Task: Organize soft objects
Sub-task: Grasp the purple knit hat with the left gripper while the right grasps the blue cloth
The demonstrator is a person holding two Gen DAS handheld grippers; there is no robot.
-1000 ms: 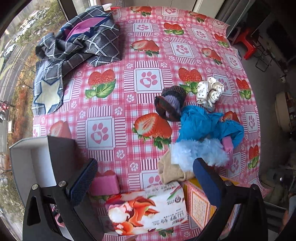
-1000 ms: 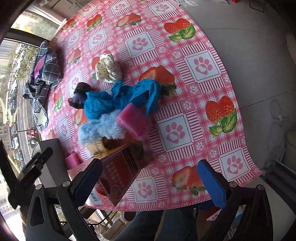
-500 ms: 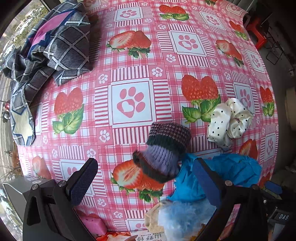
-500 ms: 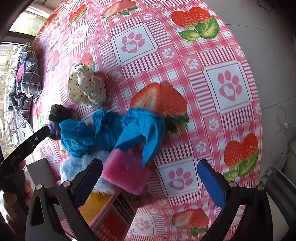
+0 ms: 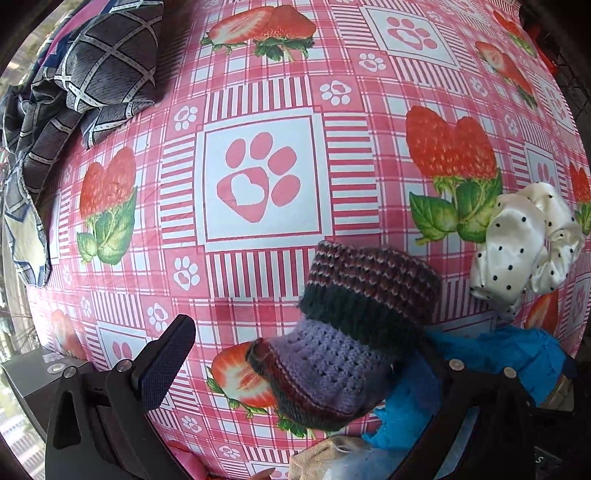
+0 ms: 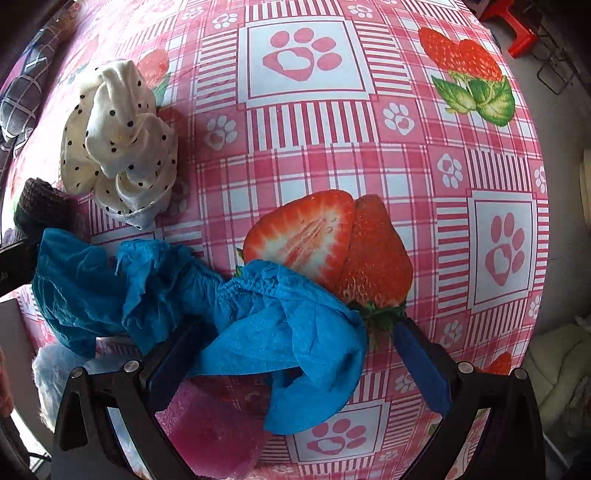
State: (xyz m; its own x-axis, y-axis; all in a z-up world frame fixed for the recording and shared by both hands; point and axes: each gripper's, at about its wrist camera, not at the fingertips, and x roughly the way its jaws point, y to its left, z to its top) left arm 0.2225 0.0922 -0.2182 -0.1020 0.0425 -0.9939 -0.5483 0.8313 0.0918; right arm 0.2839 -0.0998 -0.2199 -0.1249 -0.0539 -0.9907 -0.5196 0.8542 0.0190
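Observation:
A knitted purple and dark striped piece (image 5: 347, 339) lies on the pink strawberry tablecloth (image 5: 258, 184), between the fingers of my open left gripper (image 5: 295, 354). A crumpled blue cloth (image 6: 229, 306) lies between the fingers of my open right gripper (image 6: 295, 354); it also shows in the left wrist view (image 5: 491, 362). A white polka-dot satin scrunchie (image 6: 118, 144) lies beyond it, seen also in the left wrist view (image 5: 524, 243). A pink sponge (image 6: 210, 435) sits under the blue cloth by my right gripper's left finger.
A dark checked cloth (image 5: 81, 77) is heaped at the table's far left. A fluffy pale blue item (image 6: 51, 373) and a beige cloth (image 5: 317, 458) lie near the front. A grey box (image 5: 33, 376) stands at the left edge. A red stool (image 6: 513, 26) is on the floor.
Both grippers have moved forward and down toward the table. The knitted piece now sits between my left fingers and the blue cloth between my right fingers. Both stay open.

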